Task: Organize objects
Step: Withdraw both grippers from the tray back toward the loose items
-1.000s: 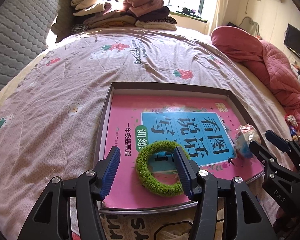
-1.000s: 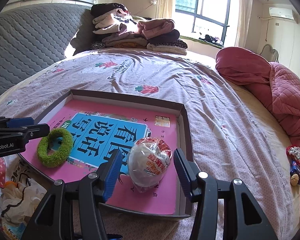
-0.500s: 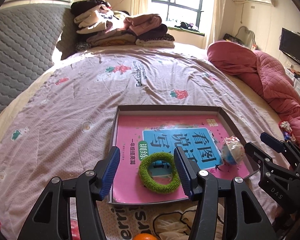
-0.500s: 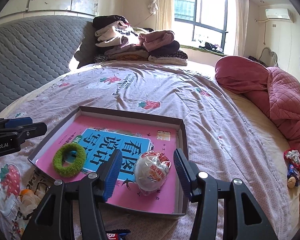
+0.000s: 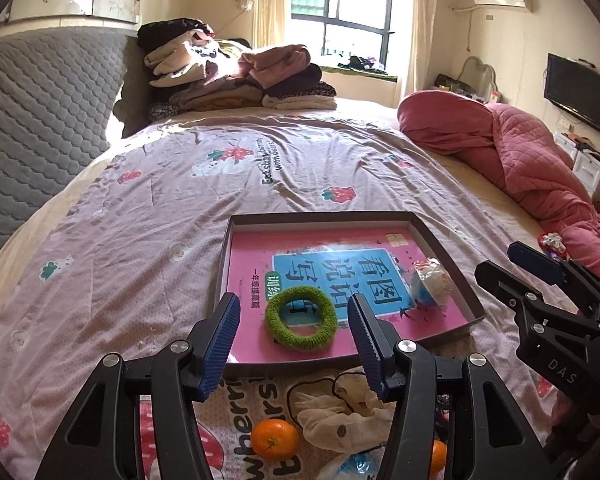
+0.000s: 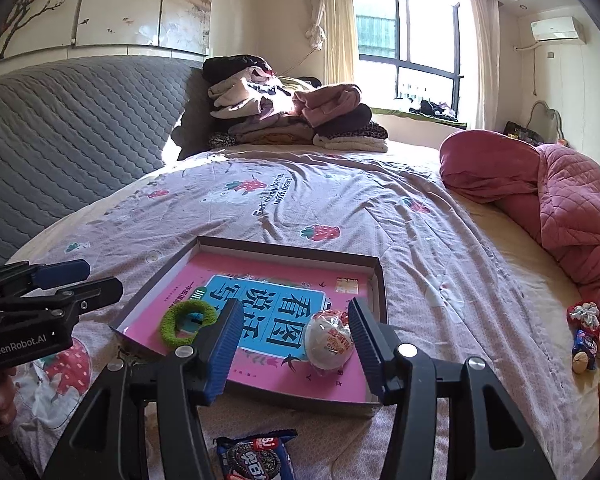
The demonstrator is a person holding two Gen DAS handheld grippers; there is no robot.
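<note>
Inside the shallow cardboard tray (image 5: 444, 248), on a pink book (image 5: 256, 264) that covers its floor, lie two things: a green fuzzy hair ring (image 5: 301, 317) flat near the front left corner, and a foil-wrapped egg-shaped toy (image 6: 329, 339) toward the right side. The egg lies on its side, its long axis running roughly front to back in the right wrist view. The tray sits on the bed (image 5: 140, 208), its long sides running left to right. Both claws hang empty above the near edge of the tray: the left claw (image 5: 294, 344) spread wide before the hair ring, the right claw (image 6: 292, 346) spread wide before the egg. On the bedcover in front of the tray lie an orange (image 5: 275, 439), a crumpled white cloth (image 5: 340, 412) and a cookie packet (image 6: 256, 458).
</note>
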